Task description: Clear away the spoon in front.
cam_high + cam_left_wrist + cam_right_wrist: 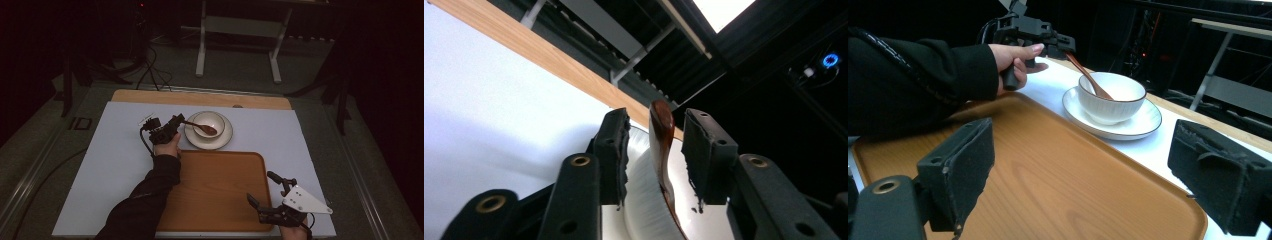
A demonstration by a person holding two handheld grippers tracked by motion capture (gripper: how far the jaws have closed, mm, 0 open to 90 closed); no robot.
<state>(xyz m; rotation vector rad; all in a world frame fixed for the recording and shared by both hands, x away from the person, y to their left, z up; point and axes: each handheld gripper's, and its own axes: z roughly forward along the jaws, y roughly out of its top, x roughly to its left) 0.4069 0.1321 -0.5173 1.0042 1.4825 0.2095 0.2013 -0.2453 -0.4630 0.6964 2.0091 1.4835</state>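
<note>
I see my left gripper (176, 121) by the white bowl (210, 121), right at the end of a brown spoon (202, 127). The spoon's round part lies in the bowl. The bowl sits on a white plate (222, 140). Just in front of the plate is a wooden tray (215, 190). My right gripper (263, 187) hangs with its jaws wide apart over the tray's right corner near me.

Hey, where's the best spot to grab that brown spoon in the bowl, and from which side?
Grip the spoon by its free handle end, which sticks up past the bowl rim toward the left tool. Come from that side, jaws either side of the thin handle, as the left gripper view shows. The spoon's head lies inside the bowl, so it is probably harder to reach.
</note>
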